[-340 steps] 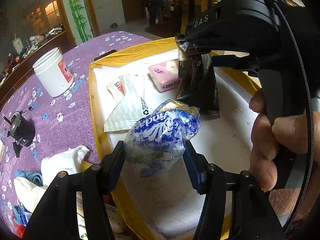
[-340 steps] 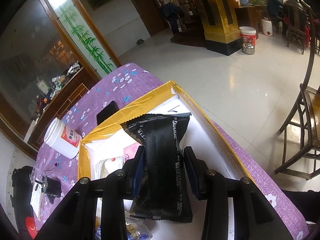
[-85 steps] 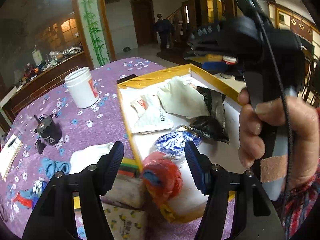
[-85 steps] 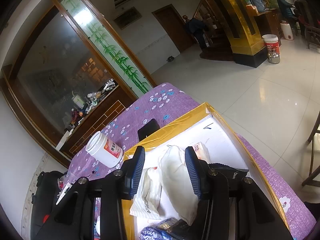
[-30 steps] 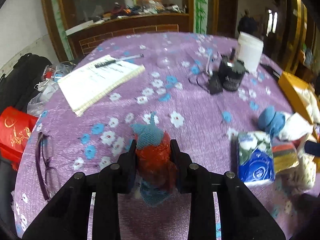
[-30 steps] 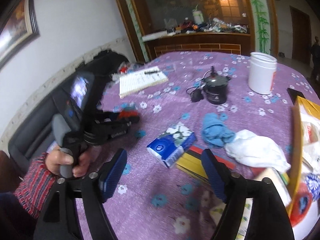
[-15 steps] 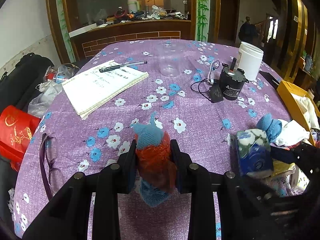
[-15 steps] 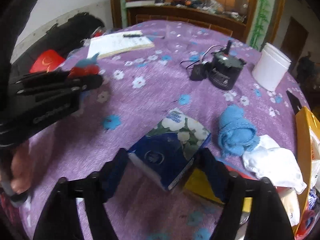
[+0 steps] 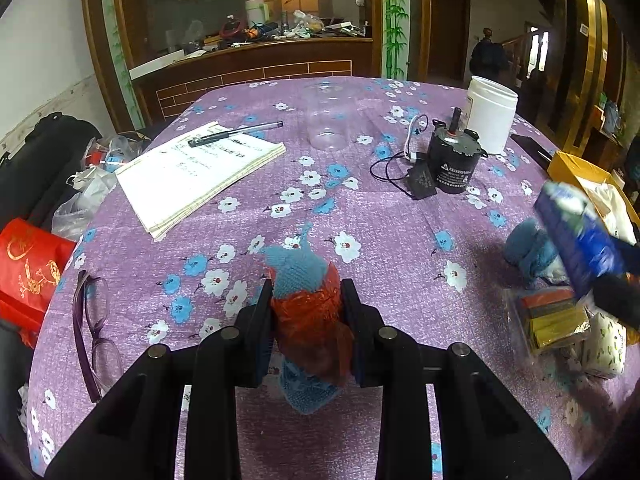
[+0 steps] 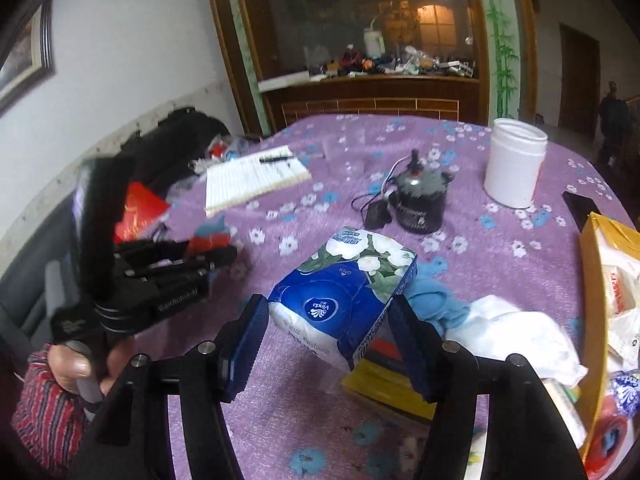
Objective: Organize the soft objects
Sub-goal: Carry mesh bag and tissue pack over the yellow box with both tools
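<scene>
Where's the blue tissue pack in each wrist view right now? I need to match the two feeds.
Left wrist view: the blue tissue pack is at the far right edge, blurred, lifted above the table.
Right wrist view: the pack is at centre, between the right gripper fingers.
Shared landmark: the white jar at the table's far side.

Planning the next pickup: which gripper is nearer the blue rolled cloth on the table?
Right. The right gripper, gripping the tissue pack, sits just beside the blue rolled cloth; the left gripper, clamping a red-and-blue knitted item, is well away.
</scene>
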`<state>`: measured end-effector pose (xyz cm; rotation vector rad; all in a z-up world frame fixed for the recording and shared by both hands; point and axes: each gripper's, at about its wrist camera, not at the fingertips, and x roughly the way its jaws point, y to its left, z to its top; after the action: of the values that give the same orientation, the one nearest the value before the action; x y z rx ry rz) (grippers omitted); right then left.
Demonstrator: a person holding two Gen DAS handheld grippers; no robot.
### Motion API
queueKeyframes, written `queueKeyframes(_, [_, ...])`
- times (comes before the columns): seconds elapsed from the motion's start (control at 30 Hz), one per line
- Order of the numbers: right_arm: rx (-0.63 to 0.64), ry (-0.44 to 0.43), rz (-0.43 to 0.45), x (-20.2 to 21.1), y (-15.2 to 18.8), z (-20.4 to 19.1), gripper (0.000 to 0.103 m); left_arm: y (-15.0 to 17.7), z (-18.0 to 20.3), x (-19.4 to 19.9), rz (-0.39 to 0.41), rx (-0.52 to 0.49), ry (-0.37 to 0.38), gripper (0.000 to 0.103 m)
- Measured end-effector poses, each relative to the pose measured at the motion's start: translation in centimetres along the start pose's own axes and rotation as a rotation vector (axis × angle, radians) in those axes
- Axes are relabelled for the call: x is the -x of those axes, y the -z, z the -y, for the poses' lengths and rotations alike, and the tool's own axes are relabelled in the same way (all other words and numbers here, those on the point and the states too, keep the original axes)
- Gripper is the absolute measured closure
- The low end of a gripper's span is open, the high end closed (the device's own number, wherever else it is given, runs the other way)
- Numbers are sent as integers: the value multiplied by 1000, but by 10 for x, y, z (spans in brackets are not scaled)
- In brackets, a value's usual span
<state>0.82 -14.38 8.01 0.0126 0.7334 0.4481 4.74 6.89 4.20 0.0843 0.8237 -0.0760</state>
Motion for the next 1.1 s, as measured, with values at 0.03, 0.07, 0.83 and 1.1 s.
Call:
queueKeyframes(0.03, [-11,0,15,4,-1,4,39,0,1,0,-3,-1,6,76])
queueKeyframes(0.07, [-22,-1,26,8,-1,8,39,0,2,1,-4,-1,13,76])
queueKeyframes(0.83, [-241,113,166,76,-7,122,39,-20,124,49,35,-177,190,76])
queueKeyframes(1.1, [-317,195,219,105,-3,175,39,-22,204,51,18,-272,283,76])
